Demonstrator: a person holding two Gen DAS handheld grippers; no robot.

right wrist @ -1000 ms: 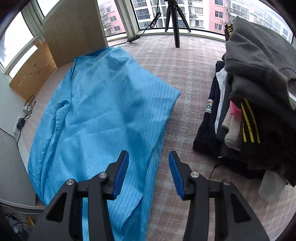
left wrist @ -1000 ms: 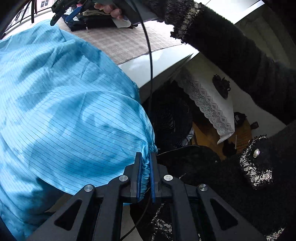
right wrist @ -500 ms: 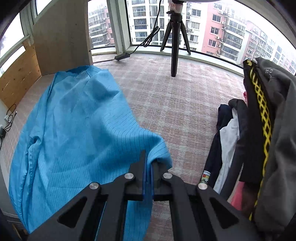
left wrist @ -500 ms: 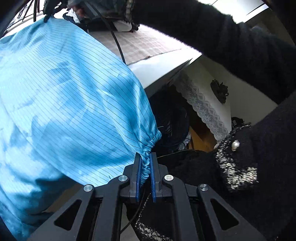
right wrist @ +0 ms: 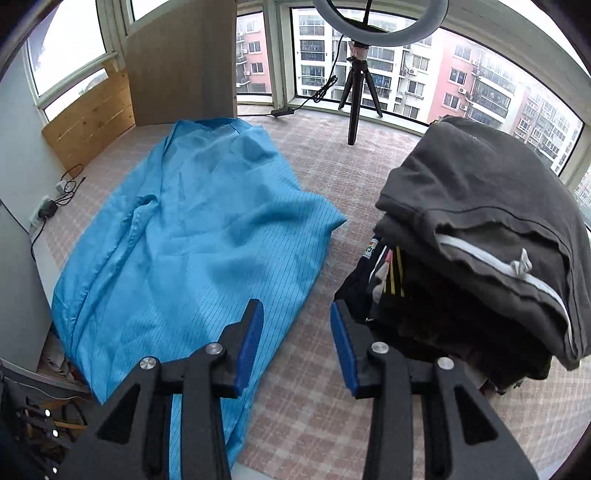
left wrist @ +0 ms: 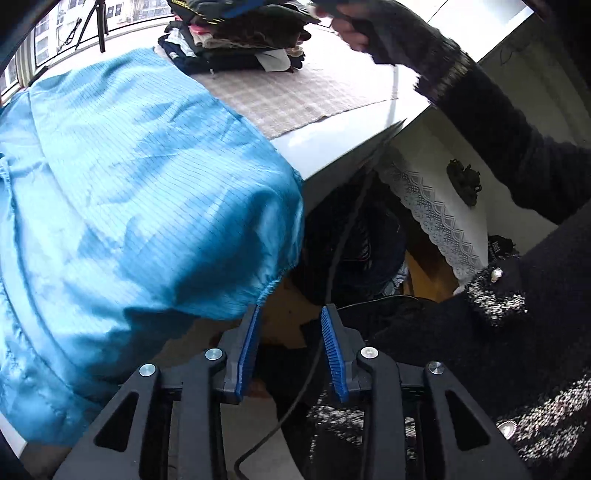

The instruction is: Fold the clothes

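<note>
A light blue pinstriped garment [right wrist: 192,240] lies spread on the checked tablecloth [right wrist: 332,155], and its near end hangs over the table edge [left wrist: 147,221]. My left gripper [left wrist: 290,332] is just below the garment's gathered cuff [left wrist: 275,282]. Its jaws are opening, with nothing between the blue pads. My right gripper [right wrist: 297,332] hovers above the garment's right edge. Its jaws are opening too, with only tablecloth showing in the gap. A person's hand [left wrist: 354,35] and black sleeve [left wrist: 498,122] cross the top of the left wrist view.
A tall pile of folded dark clothes [right wrist: 480,240] stands to the right of the garment. A ring light on a tripod [right wrist: 354,92] and a wooden board [right wrist: 181,62] stand by the windows. Cables and a power strip [right wrist: 48,210] lie at left. A lace cloth [left wrist: 443,218] hangs below the table.
The left gripper was shut on the blue cuff and has let it go. The right gripper closed on the garment's edge, then released it and rose; the garment now lies flat.
</note>
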